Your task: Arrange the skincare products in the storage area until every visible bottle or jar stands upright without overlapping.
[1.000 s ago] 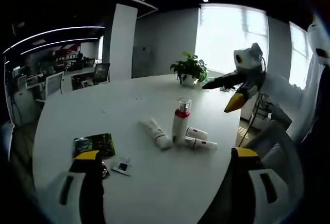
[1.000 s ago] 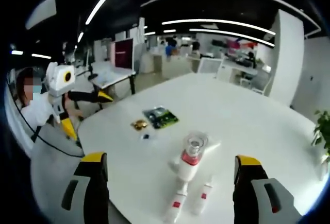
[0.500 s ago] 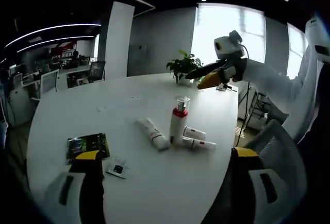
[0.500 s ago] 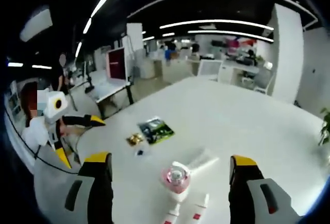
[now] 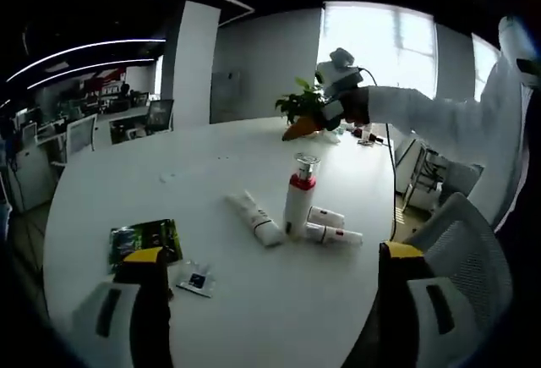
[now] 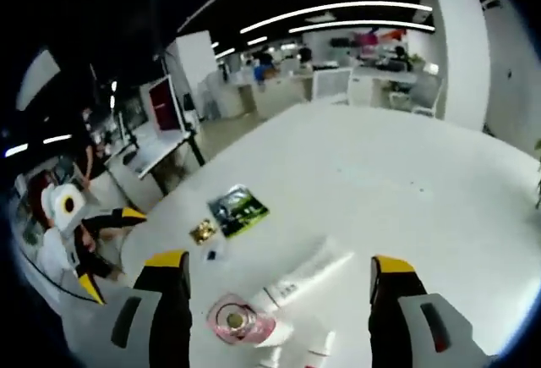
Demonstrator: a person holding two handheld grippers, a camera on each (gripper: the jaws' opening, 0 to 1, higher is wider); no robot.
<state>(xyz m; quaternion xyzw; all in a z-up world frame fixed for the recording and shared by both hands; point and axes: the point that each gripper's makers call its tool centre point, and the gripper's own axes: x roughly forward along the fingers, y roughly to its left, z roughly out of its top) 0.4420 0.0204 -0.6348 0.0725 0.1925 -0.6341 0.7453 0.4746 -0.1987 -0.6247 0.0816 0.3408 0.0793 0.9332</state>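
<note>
1. Right gripper (image 6: 275,334) hovers spread above the upright pump bottle (image 5: 297,203) near the table's (image 5: 211,182) right edge; left gripper (image 5: 269,304) spread, empty.
2. Three tubes (image 5: 255,218) seemingly lie touching it; descending off-centre could topple it.

**Two views over one round table**

The left gripper view is taken from beyond the near edge of the white table (image 5: 101,190), low and level, facing across it toward the window (image 5: 380,55). The pump bottle (image 5: 297,205) is seen side-on, well ahead. The right gripper view is held above the table (image 6: 372,173), tilted steeply down, so the pump bottle (image 6: 239,322) is seen from close above. Both views take in the lying tube (image 5: 255,218) (image 6: 306,271) and the green packet (image 5: 148,238) (image 6: 236,210).
</note>
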